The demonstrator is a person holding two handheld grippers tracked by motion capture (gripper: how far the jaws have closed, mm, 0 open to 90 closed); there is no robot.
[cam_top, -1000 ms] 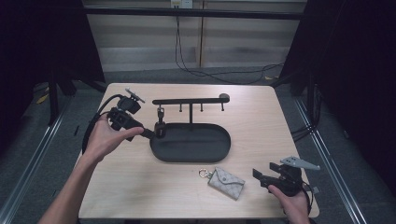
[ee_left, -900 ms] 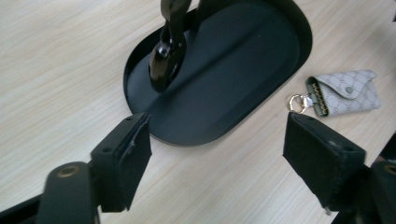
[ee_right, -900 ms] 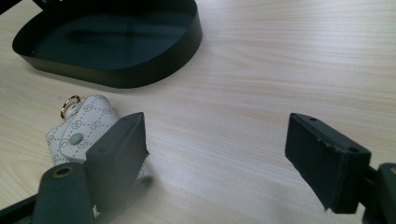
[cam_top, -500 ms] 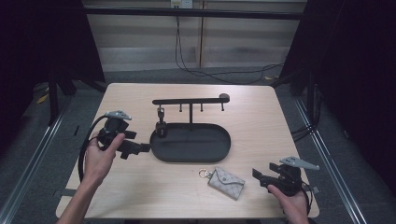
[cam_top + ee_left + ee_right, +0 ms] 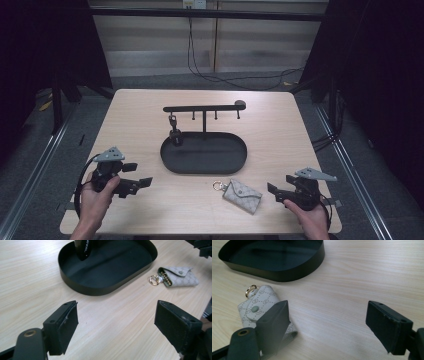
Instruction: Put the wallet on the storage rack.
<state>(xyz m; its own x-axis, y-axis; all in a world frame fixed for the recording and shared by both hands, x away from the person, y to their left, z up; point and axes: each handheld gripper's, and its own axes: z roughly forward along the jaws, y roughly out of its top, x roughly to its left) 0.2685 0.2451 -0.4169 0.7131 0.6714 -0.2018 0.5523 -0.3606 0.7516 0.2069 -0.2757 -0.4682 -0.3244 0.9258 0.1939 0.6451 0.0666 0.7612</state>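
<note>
Our left gripper (image 5: 134, 184) has pulled back from the key rack to the tabletop's (image 5: 280, 130) near left corner, jaws wide and holding nothing. The black key fob (image 5: 175, 136) it was at a second ago now hangs from the rack (image 5: 204, 108) over the left end of the oval tray (image 5: 239, 162), so we judge that hanging done. The grey key pouch (image 5: 242, 195) lies near the front edge, just beside our right gripper (image 5: 274, 192), unmoved, jaws wide: probably next.

count: 1 black oval tray (image 5: 200, 167) mid-table, 1 hook rack (image 5: 204, 107) at its far edge, 1 key fob (image 5: 174, 135) hanging, 1 grey key pouch (image 5: 242, 195) near front edge, 2 grippers.
</note>
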